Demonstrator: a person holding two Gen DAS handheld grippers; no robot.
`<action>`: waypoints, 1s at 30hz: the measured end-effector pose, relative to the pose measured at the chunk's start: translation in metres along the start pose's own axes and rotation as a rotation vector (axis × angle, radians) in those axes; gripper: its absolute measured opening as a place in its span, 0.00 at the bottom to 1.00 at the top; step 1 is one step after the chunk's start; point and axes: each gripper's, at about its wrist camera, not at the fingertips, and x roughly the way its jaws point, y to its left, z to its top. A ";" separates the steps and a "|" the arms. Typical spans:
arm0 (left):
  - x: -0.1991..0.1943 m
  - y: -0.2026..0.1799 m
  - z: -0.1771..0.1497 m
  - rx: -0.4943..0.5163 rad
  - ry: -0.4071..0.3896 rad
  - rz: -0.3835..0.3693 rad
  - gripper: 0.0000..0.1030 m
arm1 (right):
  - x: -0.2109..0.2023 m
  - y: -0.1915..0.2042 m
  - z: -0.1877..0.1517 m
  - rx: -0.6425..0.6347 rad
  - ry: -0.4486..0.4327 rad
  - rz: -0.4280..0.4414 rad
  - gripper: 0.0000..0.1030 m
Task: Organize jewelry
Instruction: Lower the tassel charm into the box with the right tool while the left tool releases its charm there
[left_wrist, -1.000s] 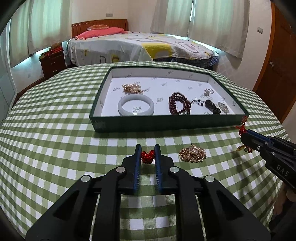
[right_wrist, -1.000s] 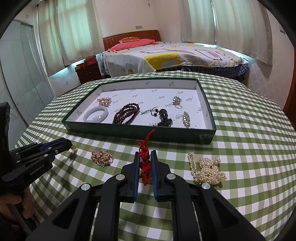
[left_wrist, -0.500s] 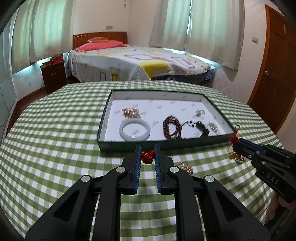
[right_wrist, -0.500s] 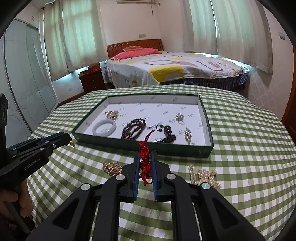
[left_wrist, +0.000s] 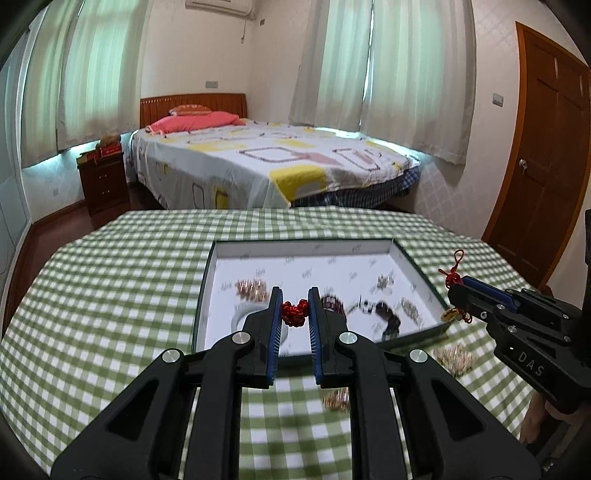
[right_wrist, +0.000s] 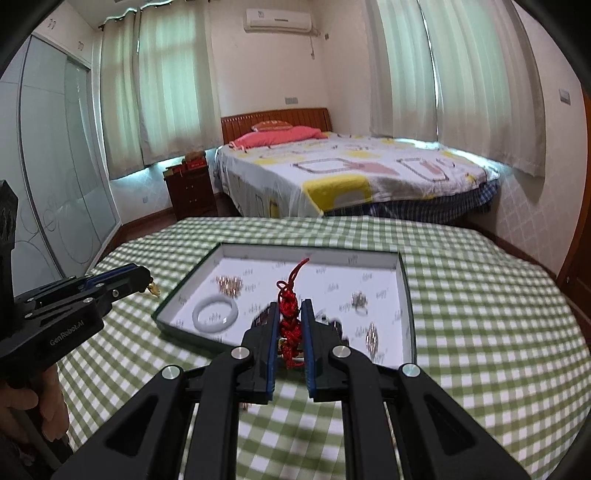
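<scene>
My left gripper is shut on a small red knotted ornament, held in the air in front of the green tray. A gold charm hangs under that gripper in the right wrist view. My right gripper is shut on a longer red knotted cord, its loop sticking up above the jaws. In the left wrist view the right gripper hovers by the tray's right corner with a gold charm dangling below it.
The white-lined tray holds a white bangle, dark red beads, a gold chain and smaller pieces. Gold chain piles lie on the green checked tablecloth. A bed stands beyond the table.
Both grippers have risen with their red ornaments still clamped. The tray and tablecloth now sit lower and farther in both views, and more of the room shows.
</scene>
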 end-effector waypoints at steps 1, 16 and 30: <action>0.001 0.000 0.003 0.002 -0.007 0.000 0.14 | 0.002 0.001 0.003 -0.004 -0.007 -0.001 0.12; 0.058 -0.017 0.058 0.048 -0.106 0.035 0.14 | 0.049 -0.011 0.053 -0.016 -0.085 -0.026 0.12; 0.180 -0.012 0.020 0.016 0.151 0.080 0.14 | 0.156 -0.032 0.015 0.037 0.172 -0.049 0.12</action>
